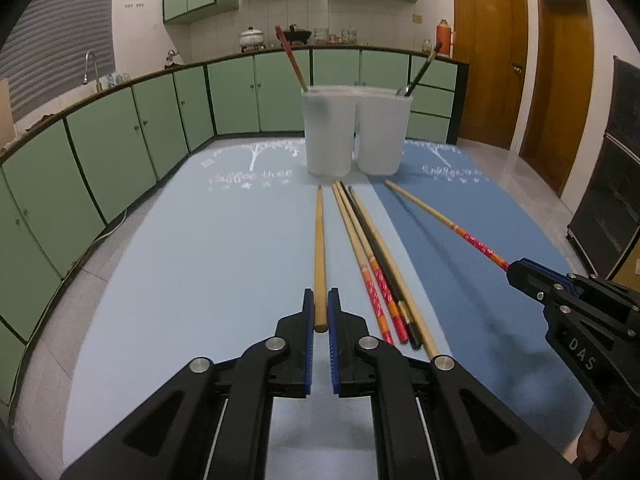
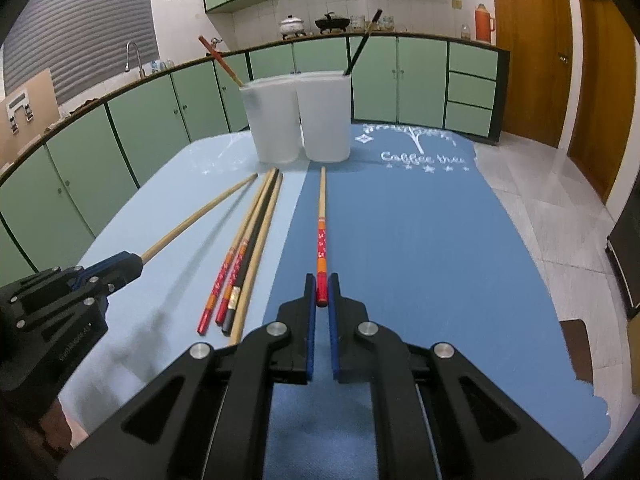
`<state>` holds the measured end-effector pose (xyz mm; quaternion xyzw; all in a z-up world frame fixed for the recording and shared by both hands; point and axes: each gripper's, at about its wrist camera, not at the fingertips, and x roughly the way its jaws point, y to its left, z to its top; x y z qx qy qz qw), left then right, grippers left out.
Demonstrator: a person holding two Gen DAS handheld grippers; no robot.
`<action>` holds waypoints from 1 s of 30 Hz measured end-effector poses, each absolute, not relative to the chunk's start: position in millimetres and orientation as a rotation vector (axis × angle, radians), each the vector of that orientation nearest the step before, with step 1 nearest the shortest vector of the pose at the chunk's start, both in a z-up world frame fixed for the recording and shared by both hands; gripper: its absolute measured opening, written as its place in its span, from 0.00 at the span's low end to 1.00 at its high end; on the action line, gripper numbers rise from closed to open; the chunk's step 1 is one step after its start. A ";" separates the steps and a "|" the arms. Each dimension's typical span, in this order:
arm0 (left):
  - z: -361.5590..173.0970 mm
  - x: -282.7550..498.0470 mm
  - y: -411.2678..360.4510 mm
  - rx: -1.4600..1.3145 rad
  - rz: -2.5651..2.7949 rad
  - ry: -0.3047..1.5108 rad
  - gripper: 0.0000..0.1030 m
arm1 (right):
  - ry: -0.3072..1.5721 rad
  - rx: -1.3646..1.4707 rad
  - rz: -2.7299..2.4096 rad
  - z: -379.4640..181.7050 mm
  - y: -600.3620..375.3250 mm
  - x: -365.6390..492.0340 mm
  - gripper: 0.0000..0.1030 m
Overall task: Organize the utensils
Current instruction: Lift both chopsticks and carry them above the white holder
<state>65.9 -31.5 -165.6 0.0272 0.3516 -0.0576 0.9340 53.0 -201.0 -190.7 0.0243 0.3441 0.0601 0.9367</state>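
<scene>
Both jaws pinching shut: left gripper (image 1: pixel 321 312) gripping plain chopstick (image 1: pixel 319 248), right gripper (image 2: pixel 321 290) gripping red chopstick (image 2: pixel 321 236). Tips pointing far toward cups (image 1: pixel 329 132). Advising: keep sticks steady, drop tips inside rims.

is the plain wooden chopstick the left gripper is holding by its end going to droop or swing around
Probably no droop: the plain chopstick runs dead straight out from the left gripper, so it looks stiff. It may pivot, since the pads pinch only its thick end and most of its length hangs free. It looks thin and light, so the grip should hold it.
</scene>
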 end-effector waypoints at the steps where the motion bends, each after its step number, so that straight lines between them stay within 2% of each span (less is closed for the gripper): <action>1: -162.1 64.3 -31.3 0.054 -0.119 0.711 0.06 | 0.693 0.055 0.125 -185.9 -202.6 53.2 0.05; 19: -55.7 92.9 -20.9 0.007 -0.190 0.489 0.06 | 0.498 0.073 0.177 -67.0 -226.4 83.7 0.05; 30: -31.6 122.4 -18.9 -0.005 -0.206 0.484 0.06 | 0.535 0.045 0.257 -24.7 -220.1 129.6 0.05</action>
